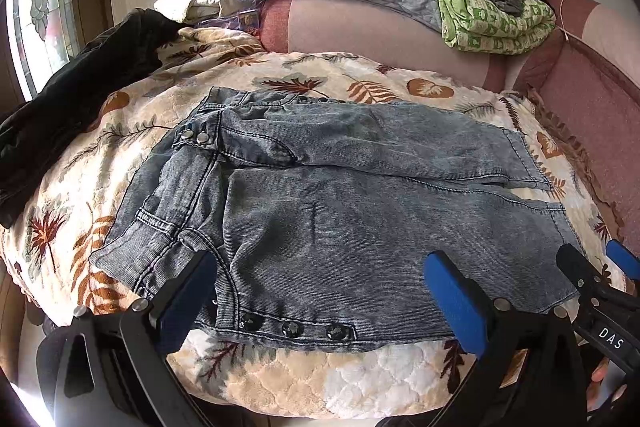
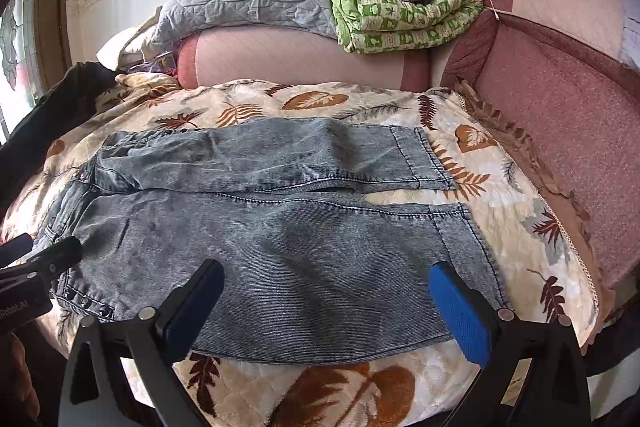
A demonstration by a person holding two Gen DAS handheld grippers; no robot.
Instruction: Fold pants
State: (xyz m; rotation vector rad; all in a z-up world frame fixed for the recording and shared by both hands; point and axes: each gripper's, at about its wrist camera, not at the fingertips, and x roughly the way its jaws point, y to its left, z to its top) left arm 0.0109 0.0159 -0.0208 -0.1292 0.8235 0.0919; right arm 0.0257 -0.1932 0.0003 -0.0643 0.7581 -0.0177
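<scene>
**Both grippers wide apart over the spread pants**

The left gripper (image 1: 324, 291) hangs with its jaws spread wide, gripping nothing, above the near edge of the grey denim pants (image 1: 340, 195) by the waistband end. The right gripper (image 2: 328, 303) is likewise spread wide and empty, above the near leg toward the hem.

The pants lie flat, legs side by side, on a leaf-print blanket (image 1: 360, 379) covering the bed. Whether the fingertips touch the fabric is hard to tell. A dark garment (image 1: 80, 95) at the left edge is partly cut off by the fisheye rim.
</scene>
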